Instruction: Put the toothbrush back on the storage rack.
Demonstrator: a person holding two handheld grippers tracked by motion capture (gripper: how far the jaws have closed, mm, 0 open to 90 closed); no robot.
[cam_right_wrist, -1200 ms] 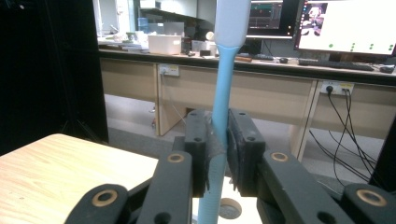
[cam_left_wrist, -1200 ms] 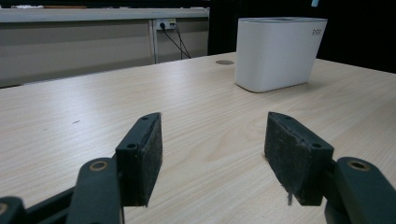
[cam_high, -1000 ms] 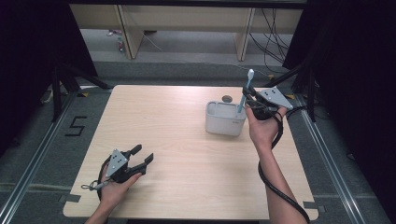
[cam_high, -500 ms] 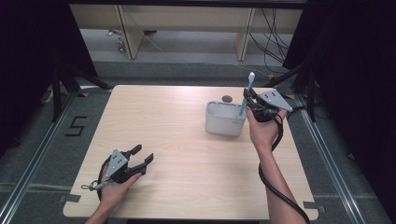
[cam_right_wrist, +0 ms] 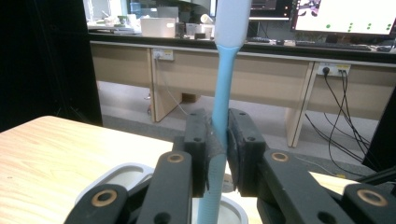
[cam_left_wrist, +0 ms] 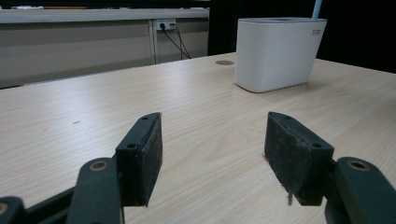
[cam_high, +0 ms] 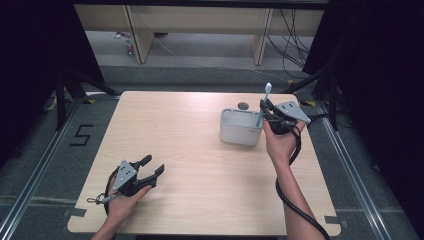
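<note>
Blue toothbrush [cam_right_wrist: 223, 107], upright, slender.

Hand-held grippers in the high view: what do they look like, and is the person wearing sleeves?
Both are black linkage frames. The left hand-held gripper and right hand-held gripper each carry a grey three-cornered plate on top. Their jaws end in flat black pads with brass-coloured pivot rings. A black cable trails from the right one. The forearms are bare, no sleeves in view.

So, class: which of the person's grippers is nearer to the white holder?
Right. The right gripper hovers at the white holder's far right corner, clamping a blue toothbrush upright over it; the left gripper rests open at the table's near left.
</note>
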